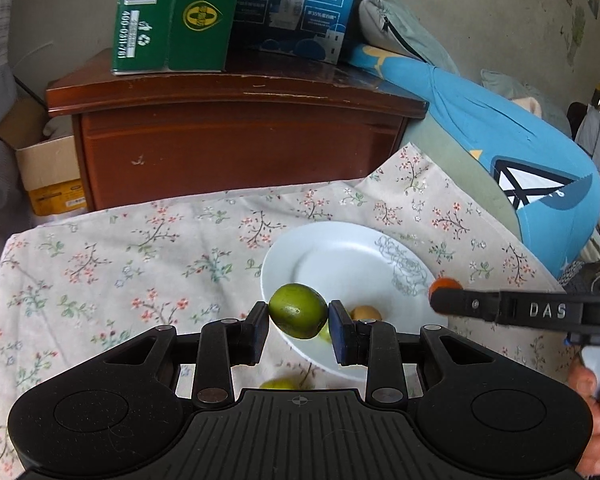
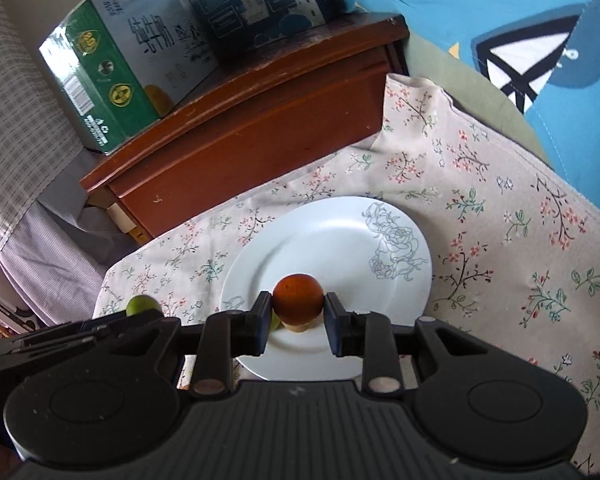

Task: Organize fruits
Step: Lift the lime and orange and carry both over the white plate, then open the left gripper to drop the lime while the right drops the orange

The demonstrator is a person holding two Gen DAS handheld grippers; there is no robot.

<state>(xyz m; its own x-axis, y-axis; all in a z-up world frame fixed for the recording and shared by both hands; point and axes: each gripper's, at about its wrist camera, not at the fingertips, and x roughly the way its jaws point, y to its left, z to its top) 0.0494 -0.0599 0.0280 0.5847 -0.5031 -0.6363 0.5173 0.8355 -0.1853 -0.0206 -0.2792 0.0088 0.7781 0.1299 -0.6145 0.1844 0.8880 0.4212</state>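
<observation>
- The left gripper (image 1: 298,330) has its jaws clamped on a green lime (image 1: 298,311), one pad on each side, lifted clear over the near rim of the plate.
- The right gripper (image 2: 298,324) has its jaws closed on a small orange fruit (image 2: 298,297), also held up over the near part of the plate.
- From the left wrist view, the right gripper reaches in from the right, with the orange fruit showing at its tip; a hand (image 1: 594,400) grips its handle at the near right edge.
- From the right wrist view, the left gripper sits at the near left, with the lime peeking above it.
- Another green fruit (image 1: 281,384) lies on the cloth just nearer than the plate, mostly hidden by the left gripper's body.
- The white plate (image 2: 340,240), with a rose outline drawn on its right side, rests on the floral cloth (image 2: 500,220).
- On the plate's near part lies a brownish-yellow fruit (image 1: 366,313), with a bit of green fruit just beside it, half hidden behind the fingers.
- Beyond the cloth stands a dark wooden cabinet (image 1: 236,140).
- On top of it sit a green milk carton box (image 1: 168,16) on the left and a blue box (image 1: 300,4) to its right.
- To the far right lies a blue cushion (image 1: 520,152) with a sailboat print.
</observation>
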